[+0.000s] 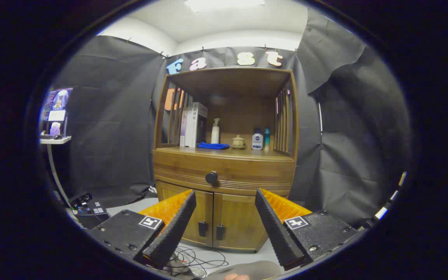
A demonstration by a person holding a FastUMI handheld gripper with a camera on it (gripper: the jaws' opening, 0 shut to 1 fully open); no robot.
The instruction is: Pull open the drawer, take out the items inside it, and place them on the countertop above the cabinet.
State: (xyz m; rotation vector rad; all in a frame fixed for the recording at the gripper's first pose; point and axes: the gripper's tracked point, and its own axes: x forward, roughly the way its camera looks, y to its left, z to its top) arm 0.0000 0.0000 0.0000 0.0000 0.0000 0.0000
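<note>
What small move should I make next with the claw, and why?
Probably ease the claw forward and up toward the dark round knob on the drawer. The drawer looks fully closed, the knob sits beyond and above the open fingers, and the cabinet is some way off, so nothing can be pulled yet.

A single fisheye view rides on the handheld gripper point(225, 194) and looks forward along its two spread fingers point(175, 225), which rise from the bottom. It faces a wooden cabinet point(224, 182) head-on from some way back, roughly level with the shut drawer point(224, 169), taking in the whole cabinet, floor point(231, 254) and ceiling point(224, 19)
</note>
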